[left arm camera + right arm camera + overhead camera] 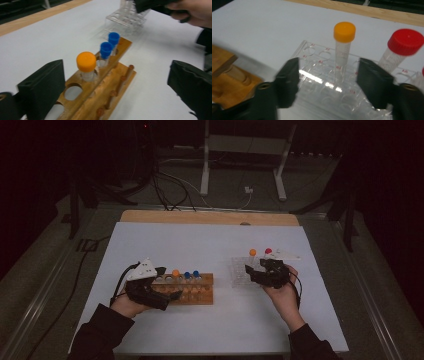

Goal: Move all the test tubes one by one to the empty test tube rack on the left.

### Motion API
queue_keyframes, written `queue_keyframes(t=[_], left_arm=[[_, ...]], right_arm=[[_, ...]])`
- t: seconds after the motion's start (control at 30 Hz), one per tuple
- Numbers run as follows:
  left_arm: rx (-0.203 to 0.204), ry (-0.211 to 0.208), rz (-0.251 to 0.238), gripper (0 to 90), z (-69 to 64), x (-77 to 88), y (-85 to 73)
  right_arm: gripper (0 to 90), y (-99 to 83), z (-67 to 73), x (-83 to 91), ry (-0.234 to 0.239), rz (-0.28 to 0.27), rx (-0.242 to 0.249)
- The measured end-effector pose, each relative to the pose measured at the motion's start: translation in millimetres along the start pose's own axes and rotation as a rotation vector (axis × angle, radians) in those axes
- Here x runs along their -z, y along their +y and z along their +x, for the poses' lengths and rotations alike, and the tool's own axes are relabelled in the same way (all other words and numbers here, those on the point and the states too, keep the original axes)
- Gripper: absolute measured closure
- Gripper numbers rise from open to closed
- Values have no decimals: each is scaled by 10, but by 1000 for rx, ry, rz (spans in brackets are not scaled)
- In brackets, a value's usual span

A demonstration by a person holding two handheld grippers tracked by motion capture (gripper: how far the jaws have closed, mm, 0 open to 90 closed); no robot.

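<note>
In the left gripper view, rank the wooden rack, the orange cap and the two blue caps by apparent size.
1. wooden rack, by far the largest.
2. orange cap.
3. nearer blue cap.
4. farther blue cap.
The blue caps may well match; the gap between them looks like nearness to the camera only.

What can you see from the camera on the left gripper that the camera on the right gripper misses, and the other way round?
Left gripper view: two blue-capped tubes and an orange-capped tube standing in the wooden rack, between wide-open jaws.

Right gripper view: an orange-capped tube and a red-capped tube standing in the clear plastic rack, with printed hole labels.

Both: the white table, both racks, and the table's wooden edge.
</note>
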State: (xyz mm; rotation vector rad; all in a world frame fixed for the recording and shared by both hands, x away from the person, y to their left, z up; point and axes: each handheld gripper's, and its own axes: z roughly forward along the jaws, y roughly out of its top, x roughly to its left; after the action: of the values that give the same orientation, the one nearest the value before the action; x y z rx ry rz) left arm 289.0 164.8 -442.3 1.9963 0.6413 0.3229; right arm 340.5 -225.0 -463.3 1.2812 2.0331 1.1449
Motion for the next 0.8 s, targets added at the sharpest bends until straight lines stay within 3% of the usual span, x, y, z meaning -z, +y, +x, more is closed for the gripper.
queue_keyframes(t=[0.17,0.6,0.8], left_arm=[[-2,-21,0,11,-18,8,-5],[-8,-30,-17,11,-25,38,20],[-10,-26,-22,11,-18,49,28]], right_arm=[[470,73,-16,-109,-54,34,1],[721,124,-46,-313,-84,67,-18],[752,141,-51,-298,-93,73,-9]])
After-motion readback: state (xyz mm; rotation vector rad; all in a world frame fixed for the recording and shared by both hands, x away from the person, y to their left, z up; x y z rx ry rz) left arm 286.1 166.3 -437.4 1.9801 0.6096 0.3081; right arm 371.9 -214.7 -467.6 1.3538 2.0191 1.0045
